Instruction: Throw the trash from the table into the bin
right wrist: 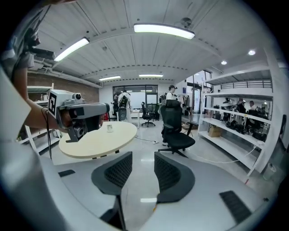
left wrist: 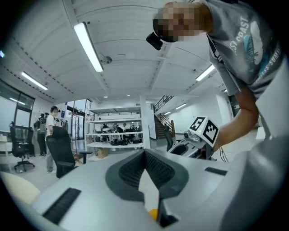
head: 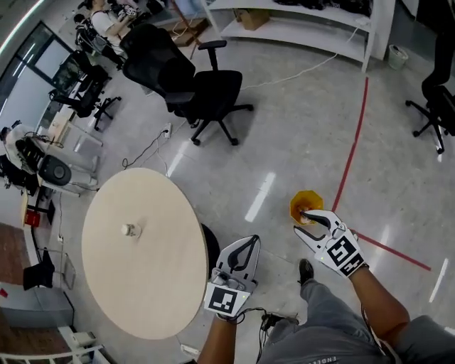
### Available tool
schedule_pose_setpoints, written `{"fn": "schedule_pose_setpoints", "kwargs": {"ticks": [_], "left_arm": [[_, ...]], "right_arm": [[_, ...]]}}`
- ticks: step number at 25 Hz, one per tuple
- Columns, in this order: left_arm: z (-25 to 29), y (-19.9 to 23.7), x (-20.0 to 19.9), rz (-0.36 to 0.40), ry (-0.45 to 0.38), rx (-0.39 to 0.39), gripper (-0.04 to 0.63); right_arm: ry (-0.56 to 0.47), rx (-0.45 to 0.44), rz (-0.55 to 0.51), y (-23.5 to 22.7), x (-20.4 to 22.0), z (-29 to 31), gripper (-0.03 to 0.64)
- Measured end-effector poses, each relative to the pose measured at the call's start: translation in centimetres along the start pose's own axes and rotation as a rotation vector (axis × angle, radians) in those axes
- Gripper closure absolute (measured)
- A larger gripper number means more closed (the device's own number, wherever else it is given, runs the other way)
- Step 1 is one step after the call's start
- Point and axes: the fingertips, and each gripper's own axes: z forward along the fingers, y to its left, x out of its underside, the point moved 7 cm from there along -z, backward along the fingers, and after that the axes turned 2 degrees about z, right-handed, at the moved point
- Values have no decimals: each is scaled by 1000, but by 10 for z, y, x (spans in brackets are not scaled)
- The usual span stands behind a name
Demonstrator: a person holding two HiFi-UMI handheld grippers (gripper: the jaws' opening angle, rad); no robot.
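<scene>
A small white piece of trash (head: 130, 229) sits alone on the round beige table (head: 135, 284); the right gripper view shows that trash (right wrist: 109, 128) on the tabletop (right wrist: 97, 140) too. An orange bin (head: 307, 201) stands on the floor to the table's right. My left gripper (head: 250, 242) hangs off the table's right edge, its jaws closed tip to tip and empty (left wrist: 144, 152). My right gripper (head: 300, 222) hovers over the bin's near rim, jaws apart with nothing between them (right wrist: 143, 155). Both are well away from the trash.
A black office chair (head: 199, 85) stands beyond the table, and another (head: 437, 99) at the right edge. White shelving (head: 298, 21) lines the far wall. A red tape line (head: 352, 142) crosses the floor past the bin. Desks, gear and cables crowd the left side (head: 50, 142).
</scene>
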Motion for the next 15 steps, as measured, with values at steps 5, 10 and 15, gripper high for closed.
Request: {"fn": "schedule_pose_setpoints", "kwargs": {"ticks": [5, 10, 15], "left_arm": [[-101, -11, -51, 38, -67, -85, 561], [-194, -21, -99, 128, -125, -134, 561], [-298, -2, -139, 226, -169, -210, 561]], "right_arm": [[-51, -49, -103, 85, -59, -21, 466], [-85, -73, -157, 165, -108, -49, 466], [-123, -122, -239, 251, -162, -55, 466]]}}
